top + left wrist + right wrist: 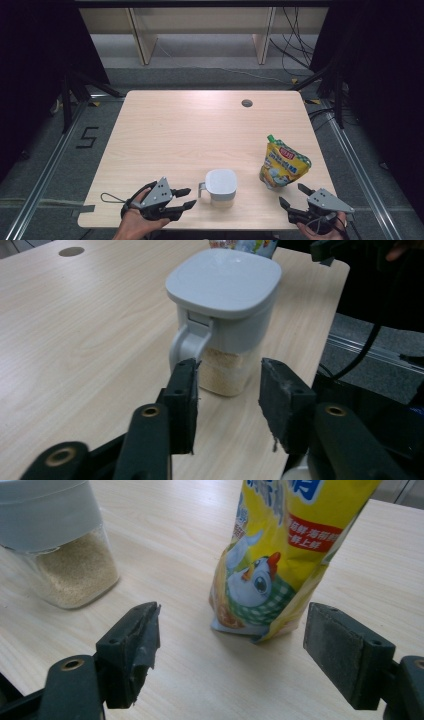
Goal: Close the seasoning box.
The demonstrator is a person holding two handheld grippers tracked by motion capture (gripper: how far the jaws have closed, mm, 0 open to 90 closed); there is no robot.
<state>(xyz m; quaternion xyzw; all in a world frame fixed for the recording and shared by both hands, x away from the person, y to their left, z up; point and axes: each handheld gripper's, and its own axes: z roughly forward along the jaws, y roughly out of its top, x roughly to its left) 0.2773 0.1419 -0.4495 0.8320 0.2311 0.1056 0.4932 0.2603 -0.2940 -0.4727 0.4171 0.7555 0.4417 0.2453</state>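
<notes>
On my wooden table (165, 140) I count two things: one clear canister (220, 188) with a white lid and handle, holding pale granules, and one yellow stand-up pouch (283, 163) with a green spout and a chicken printed on it. Both stand upright near my edge, well apart from each other, the pouch close to the table's right edge. One round cable hole (246, 103) sits near the far edge; the rest of the top is bare wood. My left gripper (186, 198) hangs just beside the canister's handle, jaws spread and holding nothing. My right gripper (294, 195) sits in front of the pouch, jaws spread wide, apart from it.
</notes>
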